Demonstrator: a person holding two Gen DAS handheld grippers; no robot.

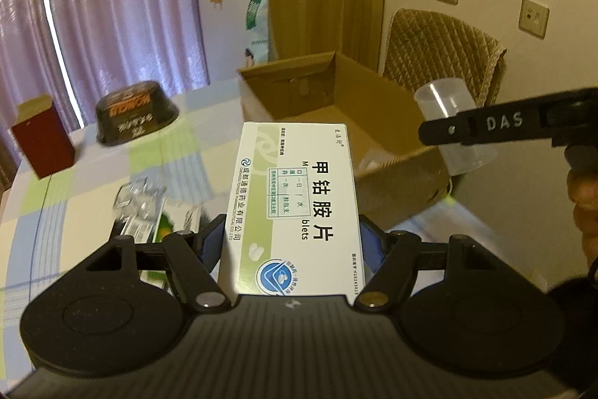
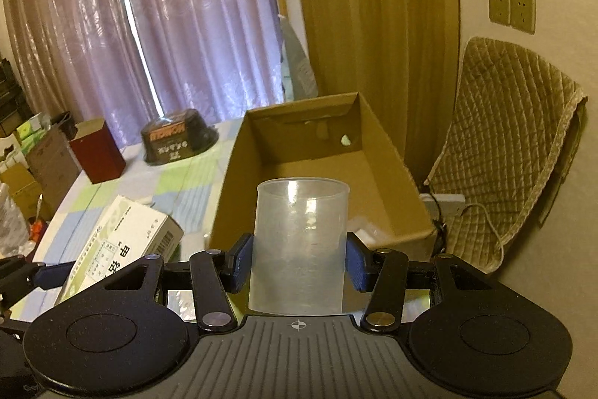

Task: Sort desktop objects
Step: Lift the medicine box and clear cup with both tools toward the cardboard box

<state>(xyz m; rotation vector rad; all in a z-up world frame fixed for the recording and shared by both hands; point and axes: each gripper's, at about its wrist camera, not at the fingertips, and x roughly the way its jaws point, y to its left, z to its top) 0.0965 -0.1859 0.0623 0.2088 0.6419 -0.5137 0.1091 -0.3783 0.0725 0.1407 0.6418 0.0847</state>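
My left gripper [image 1: 293,243] is shut on a white and green medicine box [image 1: 295,208], held above the table and pointing toward the open cardboard box [image 1: 377,107]. In the right wrist view the same medicine box [image 2: 123,242] shows at lower left. My right gripper [image 2: 297,262] is shut on a clear plastic cup [image 2: 299,249], upright, just in front of the cardboard box [image 2: 239,174]. From the left wrist view the cup [image 1: 454,126] hangs at the right behind a black gripper arm. Something pale lies inside the cardboard box near its front wall.
A dark bowl [image 1: 136,113] lies upside down and a red box [image 1: 43,143] stands at the far left of the checked tablecloth [image 1: 74,189]. Clear blister packs [image 1: 140,208] lie below the left gripper. A padded chair [image 2: 512,152] stands right of the cardboard box. Curtains hang behind.
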